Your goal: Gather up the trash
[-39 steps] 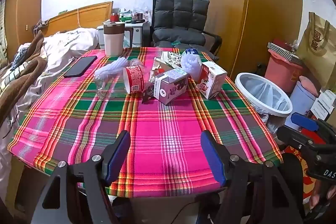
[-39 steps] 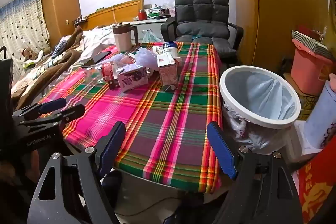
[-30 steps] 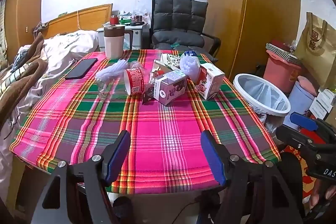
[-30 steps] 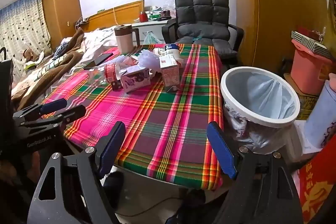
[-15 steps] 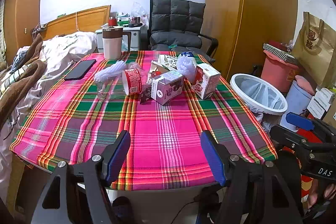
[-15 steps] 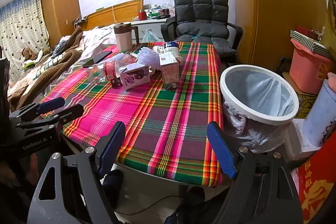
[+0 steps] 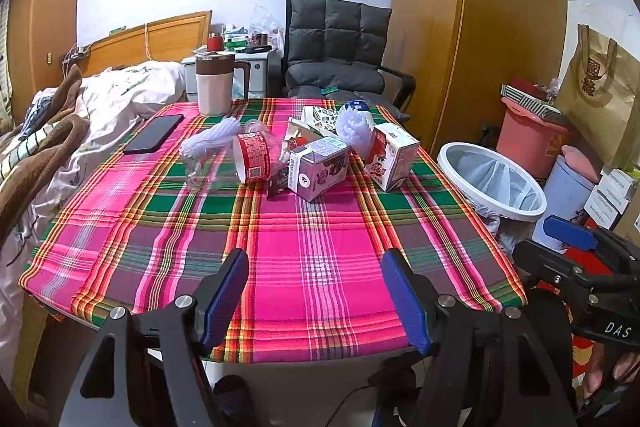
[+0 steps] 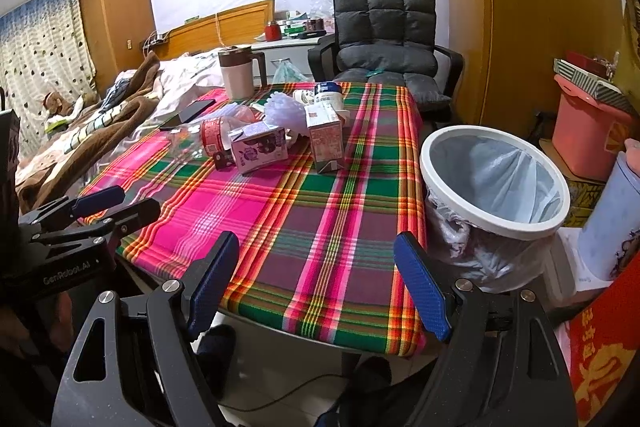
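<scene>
Trash lies in a heap on the far half of the plaid-covered table [image 7: 312, 251]: a purple carton [image 7: 318, 173], a red and white carton [image 7: 390, 155], a red-labelled cup on its side [image 7: 254, 157], a clear plastic bottle [image 7: 204, 163] and white plastic wrap [image 7: 354, 127]. The heap also shows in the right wrist view, with the purple carton [image 8: 260, 147] in front. A white bin with a liner [image 8: 494, 183] stands right of the table [image 8: 320, 227]. My left gripper [image 7: 314, 291] is open and empty at the near table edge. My right gripper [image 8: 316, 283] is open and empty near the table's front right corner.
A black phone [image 7: 154, 133] and a lidded mug [image 7: 214, 83] sit at the table's far left. A bed [image 7: 60, 123] runs along the left. A grey chair [image 7: 336, 51] stands behind the table. A pink bucket [image 8: 588, 131] and a pale blue container [image 8: 612, 223] stand by the bin.
Both grippers have drawn back slightly from the table and stay open. The trash has not moved.
</scene>
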`<state>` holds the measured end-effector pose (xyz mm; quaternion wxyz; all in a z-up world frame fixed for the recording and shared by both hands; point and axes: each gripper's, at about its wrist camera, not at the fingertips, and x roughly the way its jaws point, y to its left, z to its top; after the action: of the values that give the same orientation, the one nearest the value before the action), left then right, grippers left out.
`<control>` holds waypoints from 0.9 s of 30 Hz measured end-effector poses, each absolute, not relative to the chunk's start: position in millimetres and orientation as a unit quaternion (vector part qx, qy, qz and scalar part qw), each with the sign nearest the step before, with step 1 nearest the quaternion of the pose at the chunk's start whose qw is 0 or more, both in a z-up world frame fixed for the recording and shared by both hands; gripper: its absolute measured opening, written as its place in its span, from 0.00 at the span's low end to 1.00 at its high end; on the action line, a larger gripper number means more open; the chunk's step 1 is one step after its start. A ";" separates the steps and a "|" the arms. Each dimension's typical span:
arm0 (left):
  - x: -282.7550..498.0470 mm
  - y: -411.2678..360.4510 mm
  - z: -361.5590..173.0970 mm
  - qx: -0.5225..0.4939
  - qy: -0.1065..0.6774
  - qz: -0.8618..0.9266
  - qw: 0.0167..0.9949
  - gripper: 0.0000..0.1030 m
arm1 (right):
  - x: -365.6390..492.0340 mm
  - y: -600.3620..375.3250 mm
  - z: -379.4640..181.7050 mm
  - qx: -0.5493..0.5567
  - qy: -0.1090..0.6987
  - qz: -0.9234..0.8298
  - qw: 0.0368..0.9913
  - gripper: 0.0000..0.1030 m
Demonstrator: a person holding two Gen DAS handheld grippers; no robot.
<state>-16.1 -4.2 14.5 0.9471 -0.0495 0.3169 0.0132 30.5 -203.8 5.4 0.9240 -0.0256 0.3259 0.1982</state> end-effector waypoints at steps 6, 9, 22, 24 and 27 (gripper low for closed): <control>-16.7 -4.8 12.6 -0.048 0.318 0.012 0.947 0.67 | 31.1 -205.1 4.5 -0.022 0.326 0.197 0.925 0.78; -17.5 -4.9 12.1 -0.049 0.318 0.012 0.947 0.67 | 30.9 -205.2 4.2 -0.023 0.325 0.198 0.924 0.78; -17.9 -3.4 10.1 -0.051 0.319 0.014 0.946 0.67 | 30.6 -205.7 3.6 -0.020 0.327 0.196 0.924 0.78; -18.2 -3.3 9.9 -0.052 0.319 0.014 0.946 0.67 | 31.4 -205.8 3.9 -0.020 0.327 0.194 0.925 0.78; -18.6 -2.1 8.9 -0.056 0.319 0.011 0.946 0.67 | 32.4 -205.6 3.5 -0.020 0.329 0.192 0.924 0.78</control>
<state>-18.6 -2.1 8.9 0.9460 -0.0563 0.3189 0.0112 32.4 -205.6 3.5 0.9243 -0.0200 0.3291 0.1922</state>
